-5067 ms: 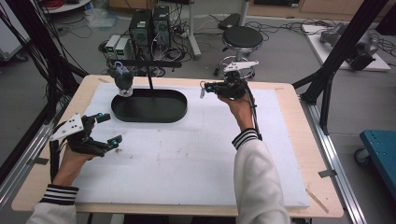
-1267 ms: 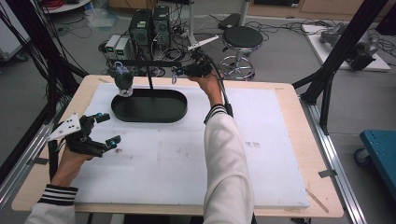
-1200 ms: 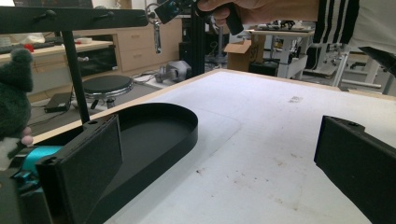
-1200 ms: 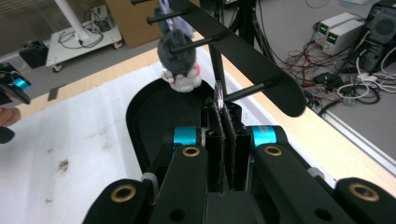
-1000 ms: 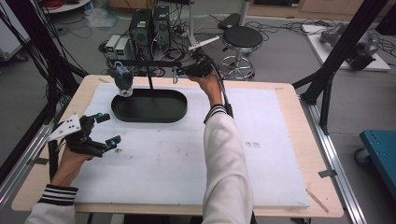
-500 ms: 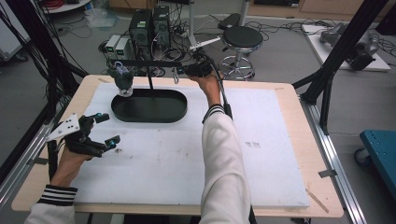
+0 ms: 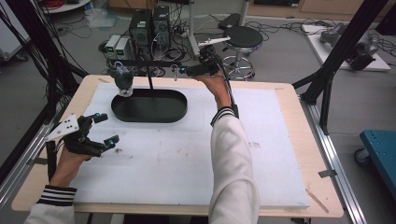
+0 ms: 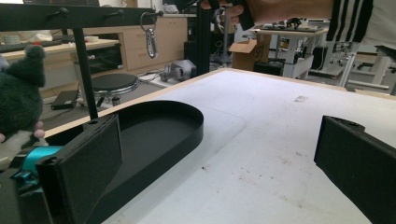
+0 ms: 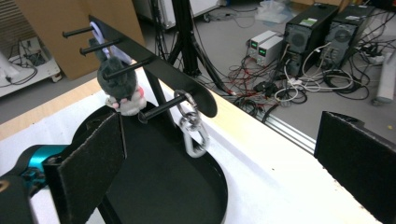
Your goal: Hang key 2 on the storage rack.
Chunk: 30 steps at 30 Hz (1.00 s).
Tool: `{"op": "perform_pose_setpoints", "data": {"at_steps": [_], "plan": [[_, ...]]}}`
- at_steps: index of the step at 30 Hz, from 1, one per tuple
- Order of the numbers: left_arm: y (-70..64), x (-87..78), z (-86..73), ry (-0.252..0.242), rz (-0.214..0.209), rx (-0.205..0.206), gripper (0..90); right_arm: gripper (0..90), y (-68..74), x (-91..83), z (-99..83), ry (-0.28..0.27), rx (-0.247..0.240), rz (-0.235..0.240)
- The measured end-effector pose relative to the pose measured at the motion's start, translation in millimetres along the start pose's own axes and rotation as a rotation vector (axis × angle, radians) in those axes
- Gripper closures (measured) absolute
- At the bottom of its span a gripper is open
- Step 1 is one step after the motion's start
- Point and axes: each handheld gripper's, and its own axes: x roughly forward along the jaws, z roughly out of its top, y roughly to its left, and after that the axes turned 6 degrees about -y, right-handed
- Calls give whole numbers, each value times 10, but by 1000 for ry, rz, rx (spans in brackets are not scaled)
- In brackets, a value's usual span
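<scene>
Carabiner (image 9: pixel 193 129) w/ its ring hangs on the end peg of the black rack bar (image 9: pixel 154 65), silver, dangling free above the right end of the black oval tray (image 7: pixel 149 105). Same clip shows in left gripper view (image 8: pixel 150 39), hooked under the bar near the top. Rack stands at the far edge of the tabletop, left of centre; its post rises from the tray's far side.

Right gripper (image 7: pixel 194 70) is up at the far edge, beside the bar's right end, jaws spread wide, nothing between them; in right gripper view the carabiner sits between the two black jaws but farther off, not touched. Left gripper (image 7: pixel 100 128) rests near the left edge of the tabletop on the white mat (image 7: pixel 187 154), jaws also apart, empty, well apart from the rack.

Grey plush toy (image 7: pixel 123 79) hangs from a peg toward the bar's left end, over the tray's left end; also seen in right gripper view (image 9: pixel 119 84). Tray holds nothing else visible. Small dark specks on mat near left gripper.
</scene>
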Motion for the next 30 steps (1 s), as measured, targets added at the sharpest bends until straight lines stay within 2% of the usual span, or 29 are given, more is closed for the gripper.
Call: {"op": "perform_pose_setpoints", "data": {"at_steps": [2,5,7,9,11,13,16,20,22,25,30], "plan": [[6,-2,-9,-3,6,-5,17,6,6,-63,12,2,-7,1],[18,-8,-22,7,13,-4,17,6,55,-237,-31,-73,-27,-1],[23,-6,-26,9,12,-2,17,6,67,-377,-80,-95,-27,6],[19,-1,-27,5,13,-3,17,6,78,-548,-130,-121,-32,9],[19,1,-29,2,17,-6,17,6,107,-776,-183,-154,-63,-3],[19,3,-31,5,19,-7,17,6,127,-956,-219,-161,-69,-3],[10,2,-38,6,27,-2,17,6,201,-1281,-333,-227,-90,-10],[-18,-11,-48,1,37,9,17,6,359,-1718,-591,-313,-149,-40],[-38,-19,-51,3,42,18,17,6,411,-1872,-753,-356,-158,-61],[-78,-35,-75,-2,44,25,17,6,468,-2021,-960,-367,-156,-66],[-124,-42,-97,26,35,29,17,6,565,-2165,-1244,-380,-159,-83]]}}
